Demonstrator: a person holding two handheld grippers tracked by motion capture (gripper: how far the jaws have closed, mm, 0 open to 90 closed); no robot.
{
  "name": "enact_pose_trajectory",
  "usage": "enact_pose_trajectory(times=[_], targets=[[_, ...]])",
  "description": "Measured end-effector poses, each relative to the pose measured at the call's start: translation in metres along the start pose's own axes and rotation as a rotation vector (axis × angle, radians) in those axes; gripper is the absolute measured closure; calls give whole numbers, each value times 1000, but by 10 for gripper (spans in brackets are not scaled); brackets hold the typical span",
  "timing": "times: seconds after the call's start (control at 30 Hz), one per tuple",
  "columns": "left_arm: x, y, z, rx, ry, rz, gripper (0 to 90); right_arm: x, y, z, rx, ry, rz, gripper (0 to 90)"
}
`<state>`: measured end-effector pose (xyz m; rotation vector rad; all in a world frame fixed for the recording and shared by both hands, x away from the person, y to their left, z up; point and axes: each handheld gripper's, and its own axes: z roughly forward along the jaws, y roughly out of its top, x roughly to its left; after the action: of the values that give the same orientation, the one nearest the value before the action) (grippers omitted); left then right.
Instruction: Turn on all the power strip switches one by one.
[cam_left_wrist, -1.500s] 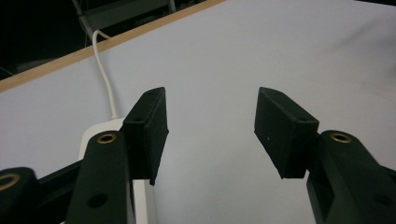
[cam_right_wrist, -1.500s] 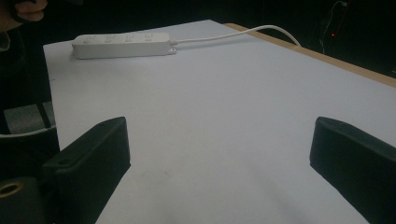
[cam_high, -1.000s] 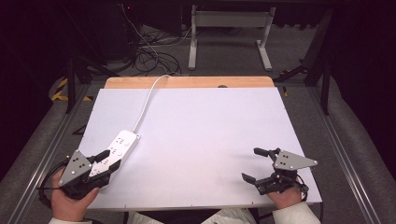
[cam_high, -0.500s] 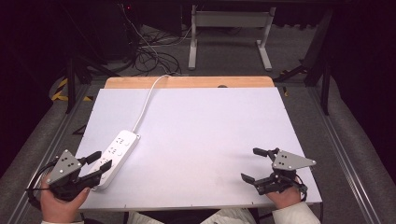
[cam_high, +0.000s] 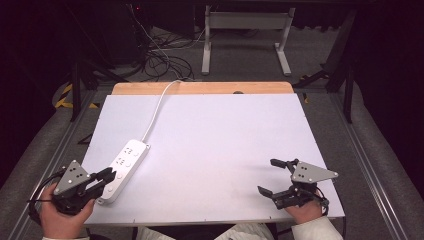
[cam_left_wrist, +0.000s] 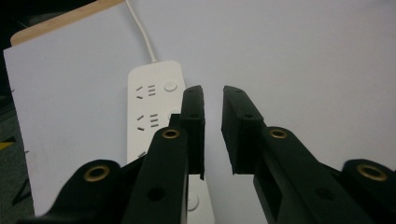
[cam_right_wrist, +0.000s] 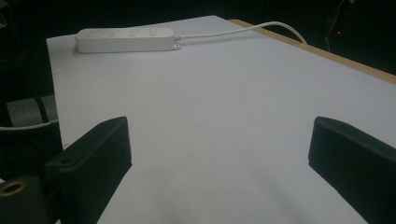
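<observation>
A white plastic power strip (cam_high: 125, 169) with several sockets and round buttons is seen lying flat on the white sheet-covered table (cam_high: 215, 150), near the table's front-left corner, angled with its far end toward the centre. A white round cable (cam_high: 159, 107) is run from its far end toward the table's back wooden edge (cam_high: 200, 88).

The left gripper (cam_high: 106, 176), black with a grey three-cornered plate, is held in the person's left hand (cam_high: 60, 217) at the front-left corner. Its jaws have just been closing and are now left with only a narrow gap. In the left gripper view (cam_left_wrist: 212, 128) nothing is seen between the jaws; bare table surface is visible in the gap, and the power strip (cam_left_wrist: 156, 112) is seen just beside and partly under one jaw. Contact with the strip cannot be told. In the high view the jaw tips are seen over the near end of the strip.

The right gripper (cam_high: 272, 176), same build, is held in the right hand (cam_high: 302, 212) at the front-right, well apart from the strip. Its jaws are spread wide and nothing is held; in the right gripper view (cam_right_wrist: 219, 154) only table is seen between them, with the strip (cam_right_wrist: 125, 39) lying far off at the opposite edge.
</observation>
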<state>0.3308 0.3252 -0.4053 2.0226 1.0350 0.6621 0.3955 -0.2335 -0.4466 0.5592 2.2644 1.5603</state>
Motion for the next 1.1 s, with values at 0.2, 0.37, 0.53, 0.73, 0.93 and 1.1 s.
enact_pose_trajectory(times=[0.2, 0.37, 0.53, 0.73, 0.93, 1.1], targets=[[5, -2, 2, 52, 11, -21, 895, 1, 0, 1, 4, 8, -6, 72], [9, -4, 2, 68, -1, -34, 896, 1, 0, 1, 7, 14, -5, 72], [11, -7, 7, 110, 15, -23, 895, 1, 0, 1, 7, 17, -9, 72], [16, -12, 19, 202, 18, -10, 896, 2, 0, 1, 8, 18, -10, 76], [16, -15, 25, 261, -5, -11, 896, 1, 0, 1, 9, 20, -10, 76], [17, -16, 28, 301, 0, -15, 896, 2, 0, 1, 9, 22, -10, 76]])
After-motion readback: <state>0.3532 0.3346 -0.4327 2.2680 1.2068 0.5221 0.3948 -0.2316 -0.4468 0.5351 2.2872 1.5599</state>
